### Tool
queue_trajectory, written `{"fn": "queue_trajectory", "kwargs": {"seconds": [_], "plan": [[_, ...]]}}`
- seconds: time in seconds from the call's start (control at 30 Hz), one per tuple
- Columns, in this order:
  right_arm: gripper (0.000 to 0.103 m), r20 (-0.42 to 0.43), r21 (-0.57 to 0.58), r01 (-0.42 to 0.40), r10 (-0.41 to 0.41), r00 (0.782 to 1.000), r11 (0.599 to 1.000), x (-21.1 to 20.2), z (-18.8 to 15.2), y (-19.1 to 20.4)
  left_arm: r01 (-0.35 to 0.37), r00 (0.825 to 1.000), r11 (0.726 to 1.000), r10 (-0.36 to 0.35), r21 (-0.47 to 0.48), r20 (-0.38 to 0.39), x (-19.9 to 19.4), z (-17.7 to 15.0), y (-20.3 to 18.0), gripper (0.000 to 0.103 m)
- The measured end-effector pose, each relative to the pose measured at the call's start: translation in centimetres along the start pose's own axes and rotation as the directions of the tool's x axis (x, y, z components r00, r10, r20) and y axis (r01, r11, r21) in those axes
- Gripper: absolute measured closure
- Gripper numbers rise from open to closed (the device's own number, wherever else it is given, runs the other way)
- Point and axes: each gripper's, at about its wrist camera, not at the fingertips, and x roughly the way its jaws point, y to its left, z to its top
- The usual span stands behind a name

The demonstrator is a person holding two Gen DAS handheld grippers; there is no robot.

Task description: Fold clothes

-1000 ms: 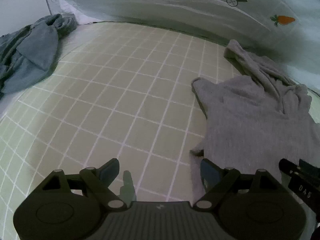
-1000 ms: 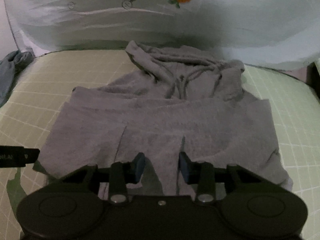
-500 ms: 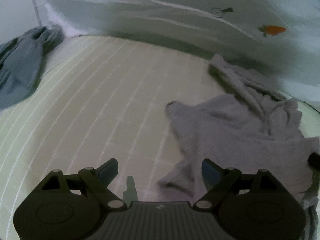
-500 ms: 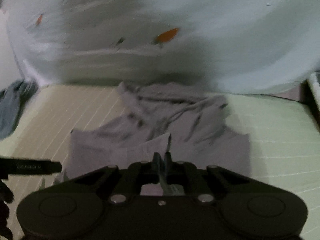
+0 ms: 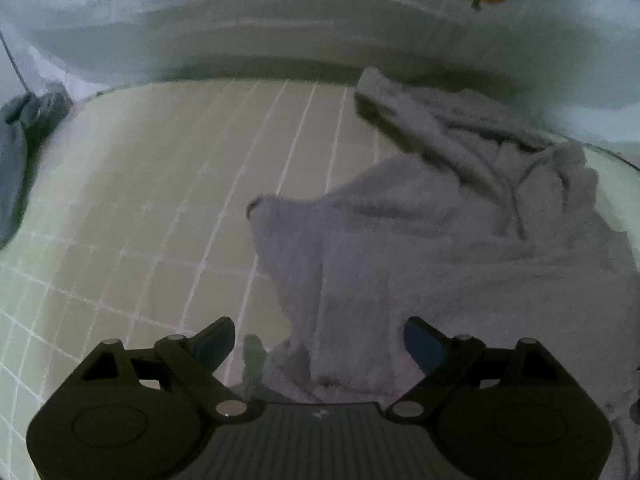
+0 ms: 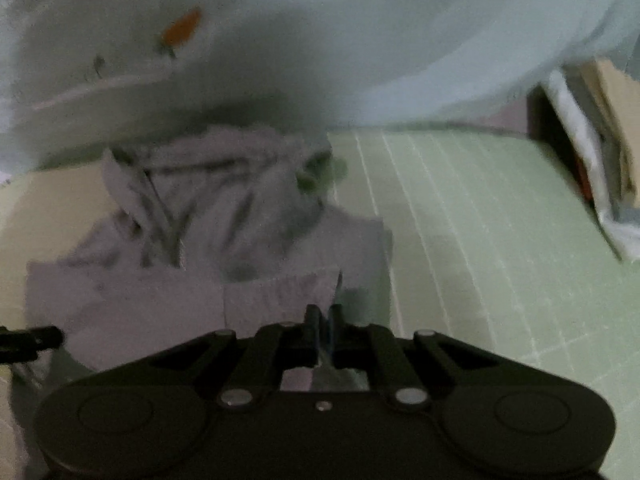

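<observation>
A grey hoodie [image 5: 460, 264] lies partly folded on the green checked bed sheet [image 5: 168, 184], its hood crumpled toward the back. My left gripper [image 5: 318, 344] is open, and the hoodie's near left edge bunches between its spread fingers without being pinched. In the right wrist view the hoodie [image 6: 200, 240] sits ahead and to the left. My right gripper [image 6: 324, 322] is shut on a fold of the hoodie's hem, lifted off the sheet. The left gripper's tip [image 6: 32, 340] pokes in at the far left of that view.
A pale quilt with carrot prints [image 5: 360, 32] is heaped along the back of the bed. A blue-grey garment [image 5: 20, 148] lies at the far left. Bare sheet [image 6: 500, 240] stretches to the right of the hoodie, with a dark stand and papers [image 6: 592, 128] past the bed's edge.
My right gripper went from open over the hem to shut on it and lifted it, moving right. The left gripper slid right until the hoodie's edge lay between its fingers.
</observation>
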Motion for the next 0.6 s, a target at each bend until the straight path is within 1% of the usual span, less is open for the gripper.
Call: {"fn": "queue_trajectory", "kwargs": {"seconds": [0.1,0.17,0.3,0.33,0.4,0.43,0.47,0.5,0.53,0.57,0.6], "plan": [[0.094,-0.042,-0.022,0.010,-0.011,0.999,1.000,1.5,-1.0,0.2,0.000,1.000,1.000,0.000,-0.011,-0.011,0.5,-0.1,0.3,0.003],[0.092,-0.051,-0.032,0.008,-0.010,0.999,0.999,2.2,-1.4,0.4,0.002,1.000,1.000,-0.002,-0.015,-0.015,0.7,-0.1,0.4,0.000],[0.091,-0.054,-0.062,0.013,-0.016,0.998,0.998,2.3,-1.6,0.6,0.005,1.000,1.000,-0.005,-0.022,-0.025,1.0,-0.1,0.6,0.000],[0.090,-0.058,-0.054,0.010,-0.013,0.998,0.998,2.3,-1.5,0.5,0.006,1.000,1.000,-0.006,-0.023,-0.027,1.1,0.0,0.7,0.000],[0.084,-0.061,-0.035,0.008,-0.010,0.998,0.999,2.1,-1.3,0.1,0.007,0.999,1.000,-0.008,-0.023,-0.034,0.9,0.3,0.8,0.000],[0.072,-0.060,-0.022,0.008,-0.009,0.998,1.000,2.0,-1.1,0.0,0.007,0.999,1.000,-0.008,-0.023,-0.034,0.8,0.5,0.8,0.000],[0.045,-0.058,-0.010,0.009,-0.010,0.998,1.000,1.8,-0.8,-0.2,0.006,1.000,1.000,-0.006,-0.025,-0.028,0.5,0.6,0.9,0.000],[0.026,-0.034,-0.005,0.029,-0.029,0.999,1.000,1.6,-0.5,-0.4,0.004,1.000,1.000,-0.005,-0.028,-0.021,0.3,0.8,1.1,0.000],[0.005,-0.010,0.001,0.049,-0.049,0.999,0.999,1.4,-0.2,-0.5,0.005,1.000,0.999,-0.006,-0.033,-0.012,0.2,1.2,1.3,0.000],[0.005,0.013,0.008,0.066,-0.067,0.998,0.998,1.2,0.2,-0.7,0.009,1.000,0.999,-0.009,-0.041,-0.004,0.0,1.6,1.5,0.000],[0.005,0.028,0.012,0.058,-0.059,0.998,0.998,1.1,0.6,-1.0,0.013,1.000,0.999,-0.013,-0.050,0.005,-0.1,2.1,1.7,0.000]]}}
